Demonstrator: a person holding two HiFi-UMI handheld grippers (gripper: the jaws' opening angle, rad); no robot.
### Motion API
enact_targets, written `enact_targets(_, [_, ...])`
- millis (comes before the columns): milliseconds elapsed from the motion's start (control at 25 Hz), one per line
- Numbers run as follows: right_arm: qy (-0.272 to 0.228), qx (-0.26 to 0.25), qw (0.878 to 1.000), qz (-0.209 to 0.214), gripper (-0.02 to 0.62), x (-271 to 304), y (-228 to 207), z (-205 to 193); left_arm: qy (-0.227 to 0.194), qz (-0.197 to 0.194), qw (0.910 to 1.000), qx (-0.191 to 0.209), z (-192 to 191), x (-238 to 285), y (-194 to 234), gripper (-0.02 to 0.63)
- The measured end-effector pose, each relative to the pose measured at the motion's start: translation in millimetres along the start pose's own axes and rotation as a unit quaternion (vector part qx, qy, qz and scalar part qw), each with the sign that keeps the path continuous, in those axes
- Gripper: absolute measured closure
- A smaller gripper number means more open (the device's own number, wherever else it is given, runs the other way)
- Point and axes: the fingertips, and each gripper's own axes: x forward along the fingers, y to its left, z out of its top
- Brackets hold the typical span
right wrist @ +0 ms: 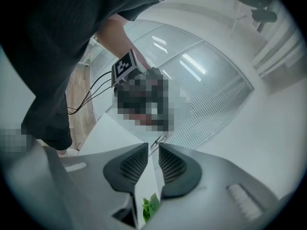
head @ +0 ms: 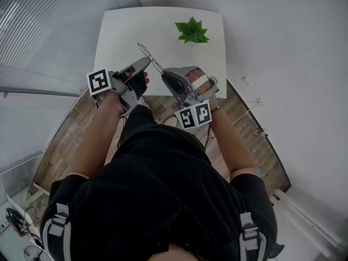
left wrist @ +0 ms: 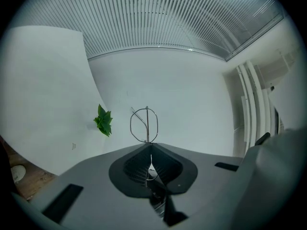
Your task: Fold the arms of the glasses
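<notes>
Glasses [head: 151, 57] r up over the white table [head: 125, 31], pinched tight by the left gripper [head: 143, 64] to steady em, while right gripper [head: 166, 75] sits just beside, jaws partly apart n empty, prob lining up an arm.

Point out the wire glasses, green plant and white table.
Thin wire-frame glasses [left wrist: 147, 123]: left gripper view, upright wire.
Small green leafy plant [head: 191, 31]: head view, centre leaves.
White rectangular table [head: 125, 31]: head view, bare top.
</notes>
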Motion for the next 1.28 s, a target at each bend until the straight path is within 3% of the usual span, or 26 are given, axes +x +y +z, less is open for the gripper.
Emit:
enact_targets(320, [-0.018,0.045,0.999,-0.019,0.505,-9,-15,8,-0.008,0.006,0.9999,0.000,7,-4,4,0.594])
enact_targets(640, [-0.043,0.163,0.984,-0.062,0.505,-27,-47,3,-0.009,0.013,0.9999,0.003,1,-4,10,0.594])
enact_targets(840, [-0.071,0.258,0.960,-0.079,0.505,-30,-71,-2,-0.008,0.015,0.9999,0.001,0,-3,11,0.594])
enact_targets(1040, [-0.096,0.373,0.917,-0.104,0.506,-29,-93,-18,-0.003,0.012,0.9999,-0.004,-2,-2,11,0.594])
enact_targets(1280, [-0.074,0.433,0.891,-0.114,0.555,-28,-88,-50,-0.004,0.007,0.9999,-0.013,-4,-1,9,0.594])
